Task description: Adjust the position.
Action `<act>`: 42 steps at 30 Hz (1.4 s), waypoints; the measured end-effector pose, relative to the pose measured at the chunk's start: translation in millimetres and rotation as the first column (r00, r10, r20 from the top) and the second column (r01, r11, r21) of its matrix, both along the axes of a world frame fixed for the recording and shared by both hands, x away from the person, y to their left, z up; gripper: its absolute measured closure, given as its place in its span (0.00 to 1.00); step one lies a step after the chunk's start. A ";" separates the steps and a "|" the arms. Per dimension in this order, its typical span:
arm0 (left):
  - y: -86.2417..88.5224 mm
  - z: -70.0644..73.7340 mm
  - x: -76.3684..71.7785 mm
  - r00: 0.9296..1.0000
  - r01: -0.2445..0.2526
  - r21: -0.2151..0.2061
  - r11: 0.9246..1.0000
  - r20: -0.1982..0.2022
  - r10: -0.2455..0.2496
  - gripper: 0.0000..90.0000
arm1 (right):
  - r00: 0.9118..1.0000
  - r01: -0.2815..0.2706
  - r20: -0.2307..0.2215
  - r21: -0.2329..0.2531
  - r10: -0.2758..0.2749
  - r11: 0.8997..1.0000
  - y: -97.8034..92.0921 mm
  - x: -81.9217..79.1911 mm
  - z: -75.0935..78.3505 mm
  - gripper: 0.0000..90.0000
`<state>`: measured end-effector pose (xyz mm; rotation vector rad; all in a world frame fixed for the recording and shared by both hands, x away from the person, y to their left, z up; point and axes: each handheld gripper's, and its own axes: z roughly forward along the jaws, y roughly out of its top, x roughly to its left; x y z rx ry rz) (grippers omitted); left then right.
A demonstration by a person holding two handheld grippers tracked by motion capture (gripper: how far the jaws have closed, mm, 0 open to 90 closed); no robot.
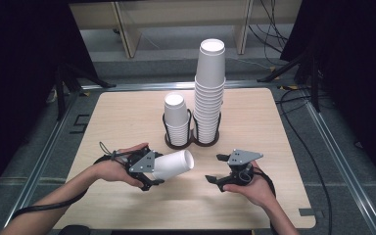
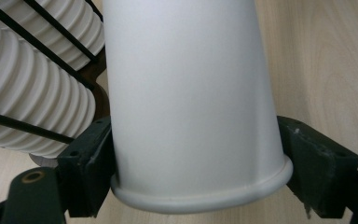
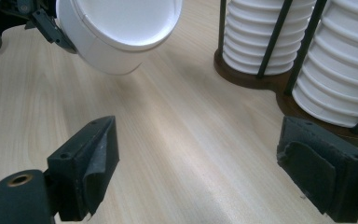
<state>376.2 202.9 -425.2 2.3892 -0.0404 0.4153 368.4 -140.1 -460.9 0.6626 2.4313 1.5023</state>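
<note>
My left gripper [image 1: 155, 167] is shut on a white paper cup [image 1: 175, 164], held on its side just above the table with its far end toward the right gripper. In the left gripper view the jaws press the cup [image 2: 191, 102] on both sides near its close end. My right gripper [image 1: 215, 168] stands open and empty a little to the right of the cup, low over the wood [image 3: 205, 158]. The cup [image 3: 116, 32] hangs at the upper left of the right gripper view. Behind both grippers, a short stack [image 1: 176, 120] and a tall stack [image 1: 209, 93] of cups stand in a black wire holder [image 3: 265, 81].
The light wooden table [image 1: 127, 112] has rounded corners and a metal frame around it. Cables [image 1: 318, 161] trail on the floor to the right, and black stands rise at both back corners. A pale wooden frame [image 1: 127, 29] stands beyond the table.
</note>
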 end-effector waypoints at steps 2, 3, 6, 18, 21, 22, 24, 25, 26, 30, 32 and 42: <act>-0.4 0.2 -0.2 1.000 0.005 0.005 1.000 0.001 -0.005 0.20 | 1.000 -0.009 0.010 -0.013 0.010 1.000 0.4 1.5 -0.6 0.15; -0.9 -0.5 -0.7 1.000 0.001 -0.006 1.000 -0.003 -0.001 0.20 | 1.000 -0.008 0.016 -0.017 0.009 1.000 0.4 1.7 -0.5 0.15; -0.7 1.0 -1.3 1.000 0.010 0.018 1.000 0.000 -0.010 0.20 | 1.000 -0.013 0.016 -0.019 0.013 1.000 0.7 2.1 0.0 0.15; -0.5 3.1 -1.7 1.000 0.029 0.042 0.999 -0.003 -0.029 0.20 | 0.998 -0.061 0.016 -0.033 0.061 0.998 3.9 2.8 -0.6 0.15; -0.2 3.4 -1.3 0.999 0.032 0.048 0.998 -0.010 -0.031 0.20 | 0.997 -0.075 0.024 -0.037 0.076 0.996 4.1 3.7 0.1 0.15; -0.2 3.3 -1.2 0.999 0.031 0.050 0.998 -0.009 -0.031 0.20 | 0.997 -0.073 0.015 -0.038 0.073 0.997 4.3 2.9 0.5 0.15; 0.0 3.3 -1.9 1.000 0.029 0.052 0.998 -0.003 -0.029 0.20 | 0.996 -0.086 0.031 -0.042 0.088 0.995 5.0 4.0 0.6 0.15; 0.0 3.3 -2.1 1.000 0.030 0.052 0.998 -0.004 -0.030 0.20 | 0.996 -0.085 0.016 -0.044 0.086 0.995 5.3 3.0 0.8 0.15; 0.0 3.3 -2.1 1.000 0.030 0.052 0.998 -0.004 -0.030 0.20 | 0.996 -0.085 0.016 -0.044 0.086 0.995 5.3 3.0 0.8 0.15; 0.5 3.2 -2.6 0.999 0.037 0.064 0.997 -0.011 -0.036 0.20 | 0.994 -0.109 0.010 -0.054 0.110 0.993 7.5 4.1 1.1 0.15; 0.6 3.0 -2.7 0.999 0.037 0.067 0.997 -0.011 -0.036 0.20 | 0.994 -0.111 -0.004 -0.057 0.111 0.992 8.0 3.8 1.4 0.15; -0.4 5.9 -2.6 0.998 0.059 0.100 0.993 -0.017 -0.058 0.20 | 0.986 -0.167 -0.019 -0.083 0.166 0.982 15.0 3.5 1.0 0.15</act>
